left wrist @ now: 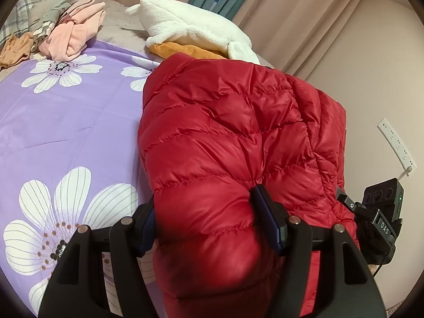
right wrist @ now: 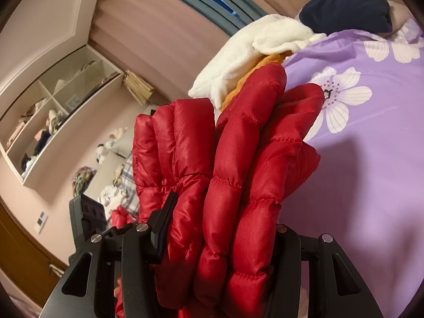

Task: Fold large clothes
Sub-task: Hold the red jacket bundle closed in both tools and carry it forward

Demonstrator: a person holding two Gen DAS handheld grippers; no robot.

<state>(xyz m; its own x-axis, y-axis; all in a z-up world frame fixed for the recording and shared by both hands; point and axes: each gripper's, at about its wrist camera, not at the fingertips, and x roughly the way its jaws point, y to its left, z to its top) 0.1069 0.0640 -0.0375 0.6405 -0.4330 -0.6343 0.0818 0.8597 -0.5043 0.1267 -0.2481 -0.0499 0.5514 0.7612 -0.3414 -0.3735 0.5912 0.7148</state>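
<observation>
A red quilted down jacket point(left wrist: 233, 122) is bunched up at the right edge of a bed with a purple flowered quilt point(left wrist: 66, 122). My left gripper point(left wrist: 206, 212) is shut on a thick puffy fold of it, one blue pad point(left wrist: 267, 220) pressing into the fabric. In the right wrist view the same jacket point(right wrist: 238, 164) fills the middle in several stacked layers, and my right gripper point(right wrist: 225, 228) is shut on that bundle. Its left finger point(right wrist: 164, 220) presses the side of the bundle; its right finger is mostly hidden by fabric. The other gripper's body point(left wrist: 381, 212) shows at the right edge.
A white fleece garment point(left wrist: 190, 26) over an orange one point(left wrist: 185, 50) lies behind the jacket. Pink clothes point(left wrist: 76, 34) and a plaid item point(left wrist: 31, 10) pile at the far left. A navy garment point(right wrist: 347, 8) lies on the bed. Wall shelves point(right wrist: 53, 111) and curtains point(left wrist: 304, 13) stand beyond.
</observation>
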